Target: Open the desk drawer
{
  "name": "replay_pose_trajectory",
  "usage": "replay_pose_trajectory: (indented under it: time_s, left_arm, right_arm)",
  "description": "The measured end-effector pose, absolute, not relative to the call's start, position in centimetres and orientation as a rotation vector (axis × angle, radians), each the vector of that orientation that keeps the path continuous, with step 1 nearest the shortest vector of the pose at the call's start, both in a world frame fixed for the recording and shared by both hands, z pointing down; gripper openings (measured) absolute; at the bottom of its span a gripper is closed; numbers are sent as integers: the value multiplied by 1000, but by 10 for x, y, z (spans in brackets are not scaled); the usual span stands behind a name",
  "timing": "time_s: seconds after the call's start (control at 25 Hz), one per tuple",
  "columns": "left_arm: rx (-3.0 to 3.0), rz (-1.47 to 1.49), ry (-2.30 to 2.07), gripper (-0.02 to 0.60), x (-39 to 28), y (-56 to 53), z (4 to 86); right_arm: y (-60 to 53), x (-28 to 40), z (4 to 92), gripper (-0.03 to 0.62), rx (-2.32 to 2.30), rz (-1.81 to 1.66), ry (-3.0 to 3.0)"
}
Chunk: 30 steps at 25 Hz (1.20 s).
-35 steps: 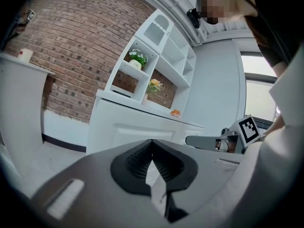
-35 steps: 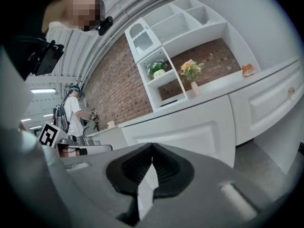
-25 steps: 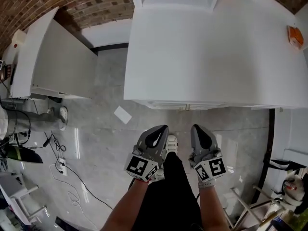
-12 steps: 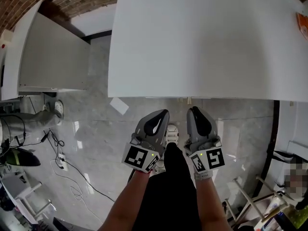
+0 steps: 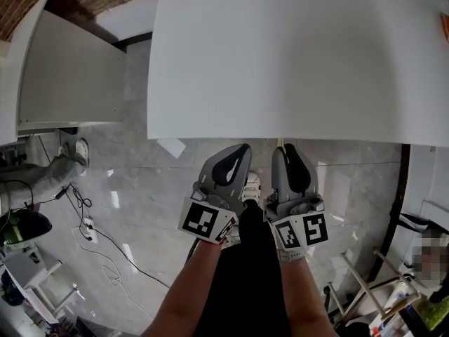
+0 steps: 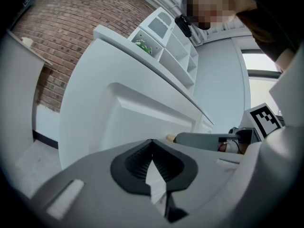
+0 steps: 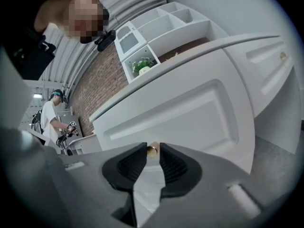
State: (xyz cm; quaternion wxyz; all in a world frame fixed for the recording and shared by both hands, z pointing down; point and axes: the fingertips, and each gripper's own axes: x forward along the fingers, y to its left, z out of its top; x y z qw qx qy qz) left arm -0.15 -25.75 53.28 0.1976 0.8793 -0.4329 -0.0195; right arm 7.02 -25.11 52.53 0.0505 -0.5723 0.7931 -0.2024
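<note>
White panelled drawer (image 7: 190,113) with a small brass knob (image 7: 152,149), right at 12 o'clock of the right gripper (image 7: 152,145). Its jaws have just been opening and stand apart, the knob between the tips, unpinched. Left gripper (image 6: 152,141) is closed and empty. From the head view, the desk top (image 5: 280,62) hides the drawer front. The front runs from 8 to 2 o'clock, and the knob points at the camera.

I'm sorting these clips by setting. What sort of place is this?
Probably a mock home study inside a lab: a white desk and shelf unit against a brick wall, but loose cables on the floor.
</note>
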Motion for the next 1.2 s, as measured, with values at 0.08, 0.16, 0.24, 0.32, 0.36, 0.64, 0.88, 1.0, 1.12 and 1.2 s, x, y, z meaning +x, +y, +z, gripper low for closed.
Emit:
replay_pose_trajectory:
  time_s: [0.08, 0.16, 0.24, 0.32, 0.36, 0.64, 0.88, 1.0, 1.12, 1.2]
  left_arm:
    - [2466, -51, -1210, 3, -2, -258, 533]
    - [2463, -45, -1214, 3, -3, -260, 534]
    - [2459, -46, -1217, 3, -5, -262, 534]
    - [2459, -47, -1216, 3, -4, -262, 535]
    - [2458, -46, -1216, 3, -4, -262, 535]
    - [2443, -48, -1213, 3, -2, -263, 541]
    - [2439, -47, -1222, 3, -3, -267, 541]
    - [2451, -50, -1215, 3, 1, -267, 538]
    - [2459, -50, -1211, 3, 3, -263, 536]
    - [2458, -48, -1210, 3, 2, -262, 537]
  right_arm:
    - [-251, 70, 525, 71, -1748, -628, 2394]
    - [-251, 69, 525, 71, -1739, -638, 2391]
    - [-252, 65, 525, 88, -1727, -635, 2411]
    - [-254, 64, 526, 103, -1736, -633, 2422]
    - [-255, 65, 527, 103, -1745, -637, 2421]
    - [-266, 64, 530, 99, -1771, -668, 2369]
    - [-268, 63, 531, 84, -1793, -696, 2329]
    - [-267, 65, 531, 81, -1786, -702, 2333]
    - [-266, 66, 530, 80, -1770, -710, 2342]
    - [-266, 64, 531, 77, -1757, -724, 2342]
